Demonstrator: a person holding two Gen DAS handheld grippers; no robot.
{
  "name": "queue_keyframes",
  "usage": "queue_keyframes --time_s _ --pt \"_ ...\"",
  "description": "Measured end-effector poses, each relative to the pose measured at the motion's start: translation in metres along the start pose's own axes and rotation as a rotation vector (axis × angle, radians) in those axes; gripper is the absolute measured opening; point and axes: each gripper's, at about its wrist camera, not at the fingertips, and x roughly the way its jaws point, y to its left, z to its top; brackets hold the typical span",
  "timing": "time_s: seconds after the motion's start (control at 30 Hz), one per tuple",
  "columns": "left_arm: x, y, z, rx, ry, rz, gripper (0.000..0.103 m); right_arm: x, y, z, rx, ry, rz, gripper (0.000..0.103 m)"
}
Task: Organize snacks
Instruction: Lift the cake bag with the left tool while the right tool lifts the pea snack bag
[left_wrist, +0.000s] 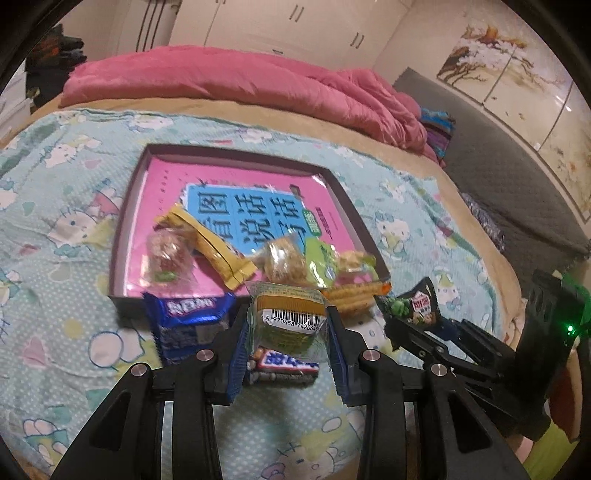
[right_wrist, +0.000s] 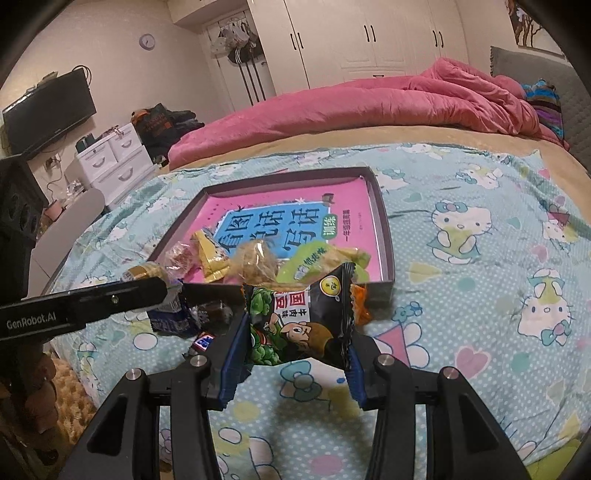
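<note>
My left gripper (left_wrist: 288, 343) is shut on a clear-wrapped green cake with a barcode label (left_wrist: 290, 317), held above the bedspread. My right gripper (right_wrist: 295, 343) is shut on a black snack packet with green peas and a cartoon figure (right_wrist: 299, 325); that packet (left_wrist: 412, 304) also shows at the right of the left wrist view. Just beyond both lies a dark shallow box (left_wrist: 354, 206) lined with a pink book, holding several wrapped snacks: a yellow bar (left_wrist: 218, 251), a round clear-wrapped sweet (left_wrist: 168, 254), a crumbly cake (left_wrist: 284, 260) and a green packet (left_wrist: 321, 258).
On the bedspread in front of the box lie a blue wafer packet (left_wrist: 188, 321) and a chocolate bar (left_wrist: 284, 365). An orange-edged packet (right_wrist: 360, 302) sits behind the black one. A pink quilt (right_wrist: 369, 103) is heaped at the back of the bed. Drawers (right_wrist: 110, 162) stand left.
</note>
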Motion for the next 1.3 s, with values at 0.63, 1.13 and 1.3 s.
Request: queue_keyframes --time_s 0.63,1.13,1.3 --pt "-0.025 0.051 0.039 -0.069 -0.176 0.11 0.039 0.003 0.001 0.023 0.01 -0.042 -0.021 0.047" --pt "0.007 0.046 0.044 -0.017 -0.159 0.11 0.04 0.017 0.0 0.034 0.025 -0.042 -0.043 0.047" --pt "0.023 0.039 0.042 0.017 -0.129 0.097 0.04 0.024 0.001 0.037 0.028 -0.034 -0.048 0.047"
